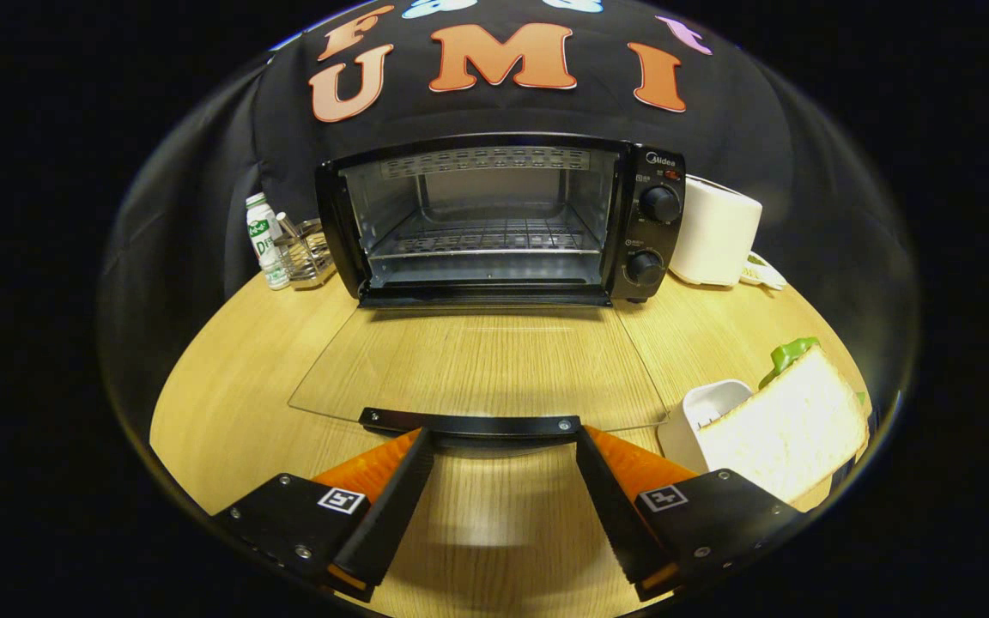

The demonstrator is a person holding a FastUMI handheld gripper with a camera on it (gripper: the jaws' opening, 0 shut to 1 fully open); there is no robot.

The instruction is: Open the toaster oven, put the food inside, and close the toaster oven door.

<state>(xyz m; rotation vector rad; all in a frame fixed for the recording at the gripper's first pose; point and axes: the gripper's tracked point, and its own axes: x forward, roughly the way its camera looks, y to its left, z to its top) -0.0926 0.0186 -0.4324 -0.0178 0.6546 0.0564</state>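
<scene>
Nearest the camera, the gripper (505,451) has its fingers (391,498) spread wide, pinching nothing; their tips sit at the two ends of the black handle bar (470,423) on the glass door (477,365), which lies folded down flat over the desk (220,403). Whether the tips touch the bar I cannot tell.

Beyond the door, the toaster oven (499,223) stands open, its wire rack (486,233) bare, so the food is not yet inside. That food, a sandwich (791,425) of pale bread with a green leaf showing at its top, rests just to the right of the right finger, leaning against a white dish (700,412).

By my judgement the sandwich is light, soft and easily crushed, and its layers may slide apart. A gentle pinch across both slices near the middle looks safest, with the fingers closing only until the bread gives slightly.

Held low and level, the gripper points straight toward the oven mouth, centred on the door. Reaching the sandwich likely calls for a swing to the right.
</scene>
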